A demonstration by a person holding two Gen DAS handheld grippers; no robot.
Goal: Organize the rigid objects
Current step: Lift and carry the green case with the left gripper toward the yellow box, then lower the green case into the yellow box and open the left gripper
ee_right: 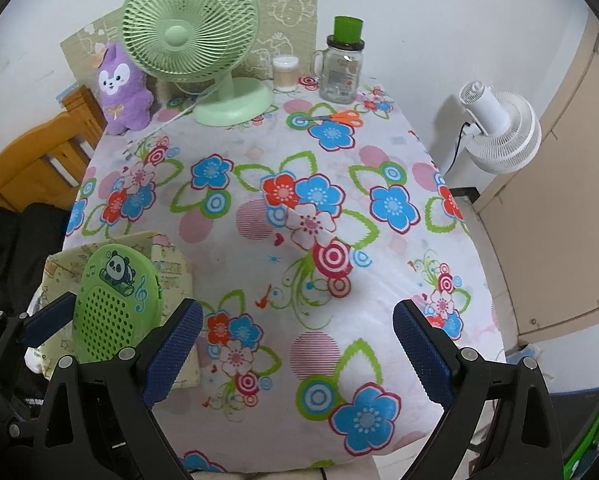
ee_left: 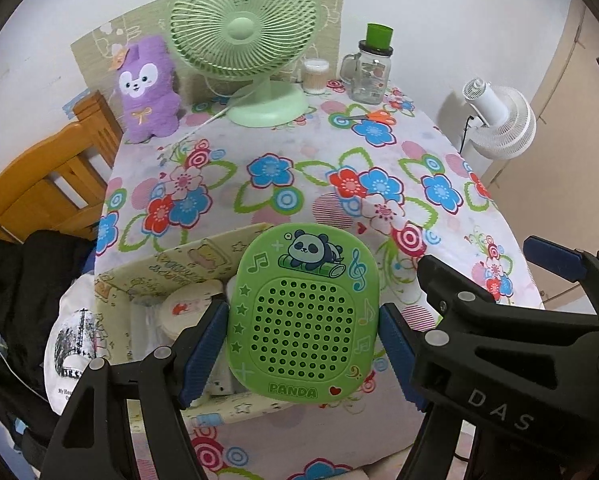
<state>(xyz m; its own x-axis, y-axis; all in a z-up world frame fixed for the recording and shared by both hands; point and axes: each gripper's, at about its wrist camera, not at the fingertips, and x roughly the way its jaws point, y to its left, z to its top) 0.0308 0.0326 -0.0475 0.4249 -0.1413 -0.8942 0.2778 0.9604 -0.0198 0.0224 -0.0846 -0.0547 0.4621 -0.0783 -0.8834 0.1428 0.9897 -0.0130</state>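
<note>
1. Left gripper [ee_left: 303, 344] angled steeply down twd table, blue pads [ee_left: 203, 344] pressed on both sides of green panda speaker [ee_left: 303, 312]; firm hold, medium-wide gap.
2. Speaker upright in the grip, grille & "PANDA" label facing camera, raised over open cream box [ee_left: 171, 276] at near-left table edge.
3. Inside box: round white containers [ee_left: 187, 308], partly hidden behind speaker & left finger.
4. Right gripper [ee_right: 295, 356] also tilted steeply down, just right of left one; fingers [ee_right: 171, 352] spread wide, nothing between them, only floral tablecloth [ee_right: 299, 240] underneath.
5. From right wrist cam: speaker [ee_right: 115, 308] at lower left, held over same box [ee_right: 171, 268], left gripper's blue pad along its edge.
6. Far end of table: mint green desk fan [ee_right: 191, 36], purple plush toy [ee_right: 119, 88] to its left, small clear jar [ee_right: 285, 74] & glass mug-jar w/ green cap [ee_right: 341, 68] to its right.
7. Orange-handled scissors [ee_right: 339, 117] flat on cloth, just in front of mug-jar.
8. Wooden chair [ee_left: 47, 184] left of table; white fan [ee_right: 499, 132] beyond the table's right edge.
</note>
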